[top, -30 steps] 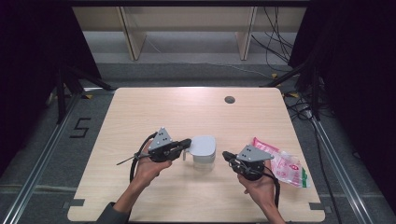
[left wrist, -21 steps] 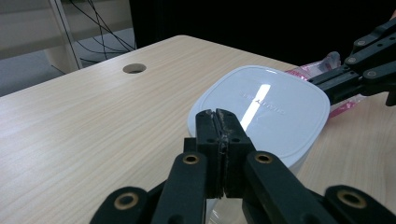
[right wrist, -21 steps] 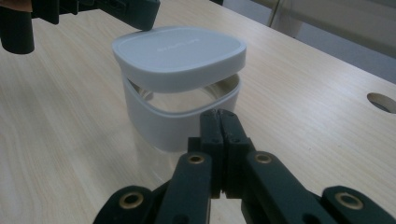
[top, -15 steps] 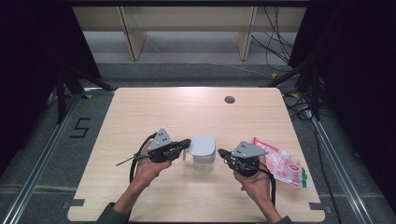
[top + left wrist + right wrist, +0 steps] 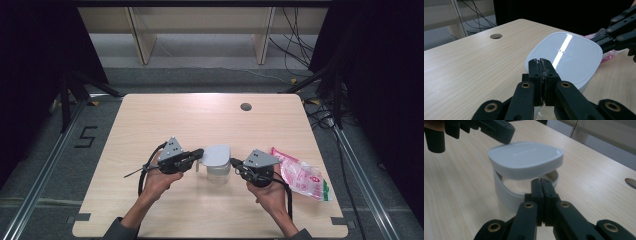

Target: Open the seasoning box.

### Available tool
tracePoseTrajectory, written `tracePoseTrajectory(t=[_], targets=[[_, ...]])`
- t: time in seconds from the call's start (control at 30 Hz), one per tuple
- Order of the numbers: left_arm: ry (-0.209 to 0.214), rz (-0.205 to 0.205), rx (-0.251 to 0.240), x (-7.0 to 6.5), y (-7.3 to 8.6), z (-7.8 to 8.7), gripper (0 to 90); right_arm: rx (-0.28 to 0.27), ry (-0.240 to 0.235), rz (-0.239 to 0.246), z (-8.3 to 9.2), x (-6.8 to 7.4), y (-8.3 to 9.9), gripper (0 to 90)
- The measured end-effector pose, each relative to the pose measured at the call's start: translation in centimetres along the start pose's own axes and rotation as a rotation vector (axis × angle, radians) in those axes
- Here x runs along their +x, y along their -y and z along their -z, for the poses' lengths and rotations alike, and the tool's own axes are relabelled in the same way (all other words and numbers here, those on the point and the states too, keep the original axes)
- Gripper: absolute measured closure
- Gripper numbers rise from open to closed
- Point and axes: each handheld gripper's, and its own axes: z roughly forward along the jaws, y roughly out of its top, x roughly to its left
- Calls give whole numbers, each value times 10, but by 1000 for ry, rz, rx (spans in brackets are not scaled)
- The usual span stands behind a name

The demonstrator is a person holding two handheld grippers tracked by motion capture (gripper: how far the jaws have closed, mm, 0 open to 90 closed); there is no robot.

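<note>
A white tub [image 5: 218, 173] [image 5: 506, 192] stands at mid-table under a rounded white lid [image 5: 217, 154] [image 5: 569, 55] [image 5: 524, 156]. The lid sits tilted, lifted off the rim on the right gripper's side, and a gap shows there. My right gripper [image 5: 234, 162] [image 5: 541, 180] is shut, with its tips at that gap between lid and rim. My left gripper [image 5: 200, 152] [image 5: 541, 61] is shut too, and its tips lie against the lid's opposite edge. Whether it pinches the lid I cannot tell. Each gripper view also shows the other gripper across the lid.
A pink and white plastic bag [image 5: 302, 175] [image 5: 607, 56] lies on the table right of the right hand. A round cable hole [image 5: 245, 106] [image 5: 496, 36] sits near the far edge. Bare wood lies beyond the tub and to the left.
The right gripper has edged left, closer to the tub. The left gripper and the tub have stayed where they were.
</note>
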Motion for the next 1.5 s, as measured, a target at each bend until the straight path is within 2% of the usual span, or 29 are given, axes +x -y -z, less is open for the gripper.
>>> tracePoseTrajectory(t=[0.07,0.1,0.2,0.23,0.3,0.33,0.43,0.57,0.6,0.63,0.67,0.8,0.83,0.87,0.93,1.03,1.07,1.17,1.37,1.43,1.5], targets=[[0,0,0,0,0,0,872,-2,1,-3,0,0,0,900],[2,1,0,1,0,0,863,-8,-11,13,0,0,-1,900],[1,-7,-1,1,0,0,860,-12,-3,3,-1,1,-1,900],[-3,4,1,1,0,1,829,-13,-10,18,-1,2,-3,900],[-8,1,0,2,0,2,791,-11,-4,8,1,2,-4,900],[-8,10,-3,2,0,3,791,-26,-8,20,0,3,-5,900],[-13,17,-4,2,3,9,657,-20,-15,27,-1,5,-9,900],[-23,23,-3,1,7,17,531,-22,-16,24,-1,7,-11,900],[-21,18,-2,1,8,20,531,-29,-23,39,-3,6,-12,900],[-21,19,-5,1,9,25,508,-31,-19,32,-3,7,-13,900],[-26,24,-1,1,11,30,452,-30,-25,26,-4,8,-15,900],[-33,8,9,-2,13,35,394,-40,-22,56,-7,10,-19,900],[-30,-2,16,-2,14,36,394,-40,-22,56,-7,10,-19,900],[-30,-11,25,-4,16,36,377,-39,-22,26,-7,12,-20,900],[-24,-15,39,-6,19,35,339,-54,-24,49,-8,13,-25,900],[-24,-17,47,-7,23,34,320,-58,-25,49,-10,16,-30,900],[-35,-19,66,-8,26,35,315,-54,-32,47,-10,17,-31,900],[-34,-10,68,-9,31,37,303,-68,-40,66,-14,20,-35,900],[-46,-15,72,-11,35,43,294,-74,-57,69,-17,25,-41,900],[-44,5,70,-12,36,46,286,-77,-66,74,-21,29,-45,900],[-15,24,62,-13,37,49,282,-82,-71,80,-24,32,-47,900]])
